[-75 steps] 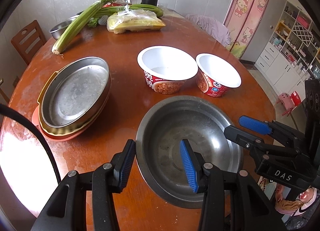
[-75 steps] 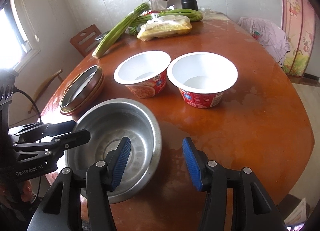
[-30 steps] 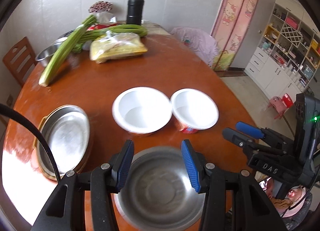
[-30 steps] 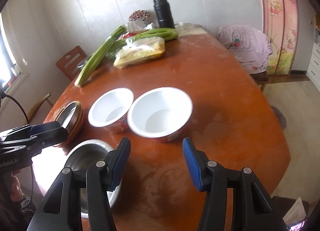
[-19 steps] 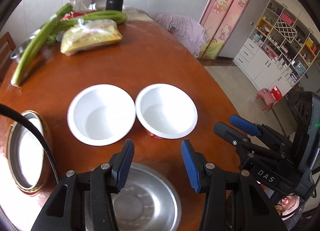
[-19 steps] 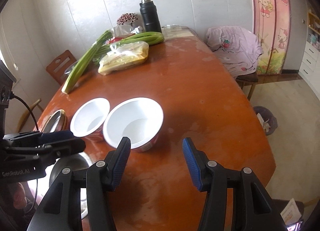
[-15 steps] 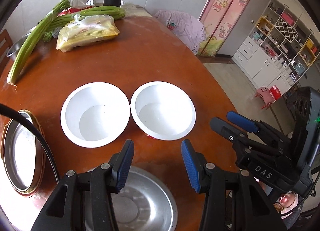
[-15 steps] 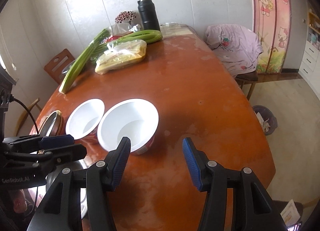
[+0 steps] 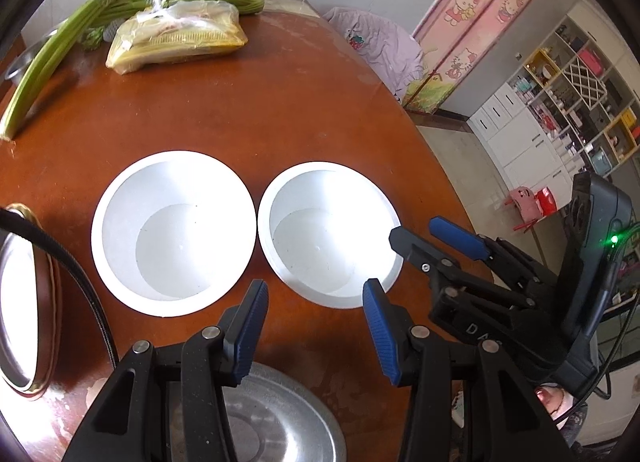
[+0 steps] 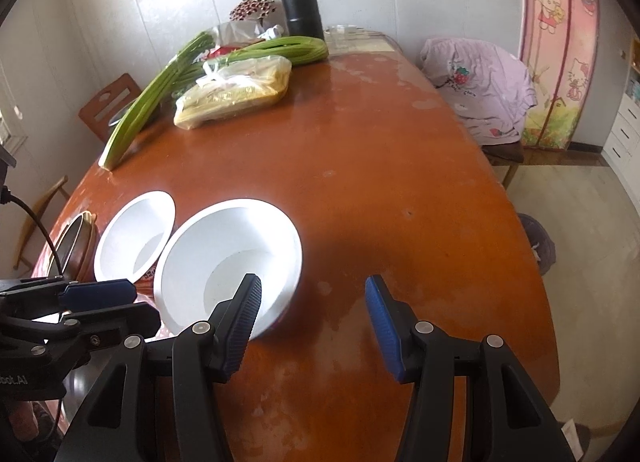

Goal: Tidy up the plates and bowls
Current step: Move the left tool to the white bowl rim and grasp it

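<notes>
The round wooden table (image 10: pixel 400 181) carried the whole job, with greens and a bagged packet (image 10: pixel 236 91) well off at its far end, clear of the work. At the near left edge lay the stack of metal plates (image 9: pixel 24 302), and the steel bowl (image 9: pixel 280 418) sat nearest of all, under the left claw. Between them and the far clutter stood two white paper bowls, rims almost touching: the left white bowl (image 9: pixel 172 232) and the right white bowl (image 9: pixel 328 234).

The step in hand looked like taking one white bowl to nest it in the other. The right gripper (image 10: pixel 312 326) stood part open and empty, its left finger over the right bowl's near rim. It would do best to straddle that thin wall and squeeze gently, since paper buckles. The left gripper (image 9: pixel 314 326), likewise part open and empty, hung above bare table just near of the two bowls; it could steady the left one.
</notes>
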The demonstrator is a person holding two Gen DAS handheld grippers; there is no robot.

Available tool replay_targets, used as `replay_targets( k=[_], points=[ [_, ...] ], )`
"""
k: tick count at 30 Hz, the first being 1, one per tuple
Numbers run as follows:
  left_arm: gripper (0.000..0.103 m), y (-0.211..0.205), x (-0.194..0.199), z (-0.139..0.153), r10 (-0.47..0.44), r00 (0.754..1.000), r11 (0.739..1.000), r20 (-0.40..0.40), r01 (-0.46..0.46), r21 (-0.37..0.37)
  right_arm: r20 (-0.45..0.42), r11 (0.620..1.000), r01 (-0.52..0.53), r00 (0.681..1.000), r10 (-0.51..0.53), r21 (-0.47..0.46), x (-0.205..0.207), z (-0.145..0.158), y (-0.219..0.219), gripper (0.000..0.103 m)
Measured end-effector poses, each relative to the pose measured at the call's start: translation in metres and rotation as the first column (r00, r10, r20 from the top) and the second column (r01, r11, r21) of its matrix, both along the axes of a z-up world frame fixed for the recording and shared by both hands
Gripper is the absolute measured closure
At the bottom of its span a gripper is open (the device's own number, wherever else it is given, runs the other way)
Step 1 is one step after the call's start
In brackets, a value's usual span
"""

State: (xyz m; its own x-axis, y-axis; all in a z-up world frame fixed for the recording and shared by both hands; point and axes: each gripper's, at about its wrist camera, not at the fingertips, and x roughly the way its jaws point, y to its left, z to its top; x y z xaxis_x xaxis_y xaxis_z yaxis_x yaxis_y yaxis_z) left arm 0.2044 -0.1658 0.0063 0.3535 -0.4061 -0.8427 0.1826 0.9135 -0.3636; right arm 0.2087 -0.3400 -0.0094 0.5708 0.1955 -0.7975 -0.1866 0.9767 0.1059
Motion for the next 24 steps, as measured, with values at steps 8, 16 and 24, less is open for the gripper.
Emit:
replay_targets(
  k=[8, 16, 24],
  points=[
    [0.054, 0.001, 0.012, -0.009, 0.017, 0.999, 1.0, -0.029, -0.018, -0.023, -0.04, 0.999, -0.037, 0.999, 0.036, -0.038, 0.02, -0.015, 0.011, 0.047],
    [0.054, -0.002, 0.017, -0.013, 0.029, 0.999, 1.0, -0.027, -0.029, 0.002, -0.051, 0.994, -0.101, 0.994, 0.099, -0.031, 0.012, -0.023, 0.026, 0.05],
    [0.055, -0.003, 0.022, -0.019, 0.019, 0.999, 1.0, -0.05, -0.019, -0.007, -0.058, 0.991, -0.131, 0.99, 0.131, 0.009, 0.0, -0.021, 0.032, 0.052]
  ],
)
